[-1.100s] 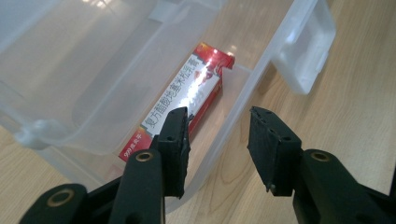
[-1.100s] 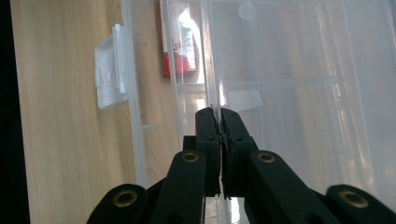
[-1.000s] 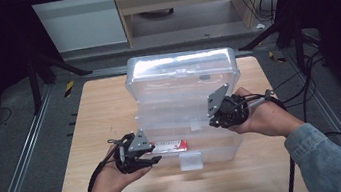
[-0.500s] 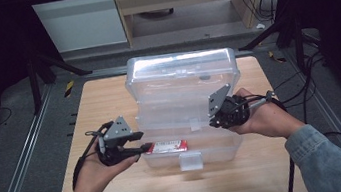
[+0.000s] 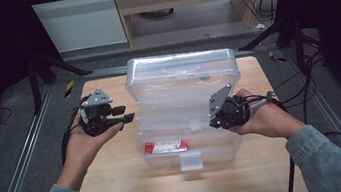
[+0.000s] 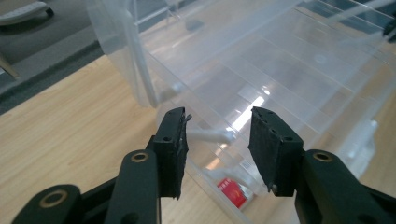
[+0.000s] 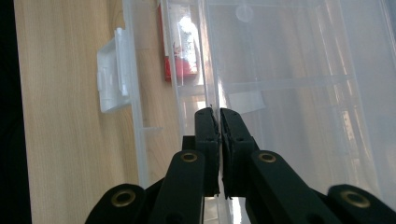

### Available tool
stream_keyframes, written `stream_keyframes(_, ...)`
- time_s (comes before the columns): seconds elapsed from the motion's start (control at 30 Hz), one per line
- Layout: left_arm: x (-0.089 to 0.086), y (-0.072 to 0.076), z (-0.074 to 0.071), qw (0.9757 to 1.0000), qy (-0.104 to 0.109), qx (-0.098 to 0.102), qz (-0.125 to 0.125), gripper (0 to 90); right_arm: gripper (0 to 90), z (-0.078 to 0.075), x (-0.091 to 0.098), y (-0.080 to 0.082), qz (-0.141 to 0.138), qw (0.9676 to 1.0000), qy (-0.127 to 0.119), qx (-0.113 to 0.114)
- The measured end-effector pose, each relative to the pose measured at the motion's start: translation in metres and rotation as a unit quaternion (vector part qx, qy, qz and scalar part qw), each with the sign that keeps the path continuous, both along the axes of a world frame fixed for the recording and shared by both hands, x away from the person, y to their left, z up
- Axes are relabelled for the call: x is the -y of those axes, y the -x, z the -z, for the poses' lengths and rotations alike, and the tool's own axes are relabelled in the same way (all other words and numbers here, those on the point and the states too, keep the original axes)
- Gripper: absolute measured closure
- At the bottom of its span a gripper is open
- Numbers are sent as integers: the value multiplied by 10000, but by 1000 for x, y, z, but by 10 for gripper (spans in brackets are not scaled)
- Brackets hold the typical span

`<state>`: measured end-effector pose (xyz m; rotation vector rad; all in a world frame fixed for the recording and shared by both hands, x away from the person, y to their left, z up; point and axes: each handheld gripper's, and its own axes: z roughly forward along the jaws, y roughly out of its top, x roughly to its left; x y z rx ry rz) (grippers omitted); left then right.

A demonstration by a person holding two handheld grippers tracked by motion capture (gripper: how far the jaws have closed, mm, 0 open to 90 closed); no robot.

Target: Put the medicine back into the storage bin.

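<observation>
Your right gripper (image 5: 216,118) is pinched shut on the clear tray edge (image 7: 211,100) inside the open plastic box (image 5: 184,99), mid-table. Your left gripper (image 5: 128,117) hangs partly open and empty, jaws just closing, by the box's left wall. Red packet (image 5: 165,146) lies crosswise in the front compartment, nearer your left gripper.

A clear plastic box (image 5: 188,108) sits open on the wooden tabletop (image 5: 120,184), a red packet (image 5: 165,146) lying in its near compartment. The right tool (image 5: 217,114) is against the box's right side, while the left tool (image 5: 128,117) hovers just beside the box's left edge.
</observation>
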<state>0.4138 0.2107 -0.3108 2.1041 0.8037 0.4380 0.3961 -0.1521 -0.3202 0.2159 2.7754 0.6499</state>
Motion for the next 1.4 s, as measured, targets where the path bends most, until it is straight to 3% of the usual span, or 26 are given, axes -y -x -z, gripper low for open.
stream_keyframes(0.4,7,-24,-2,9996,19,92,-268,600,866,4,3,3,-9,9999,-93,-44)
stream_keyframes(0.83,8,-21,-1,9996,-15,147,-255,602,848,14,5,9,-8,9997,-195,-139)
stream_keyframes(0.97,8,-19,0,9996,15,160,-239,606,760,14,9,9,140,9993,-324,-90)
stream_keyframes(1.07,9,-18,0,9997,-3,158,-205,607,684,11,17,10,315,9974,-639,-72)
stream_keyframes(1.2,9,-16,1,9997,7,170,-202,609,599,8,29,14,637,9925,-1044,-4)
stream_keyframes(1.4,9,-12,4,9996,0,181,-205,604,535,4,44,23,1031,9851,-1366,155)
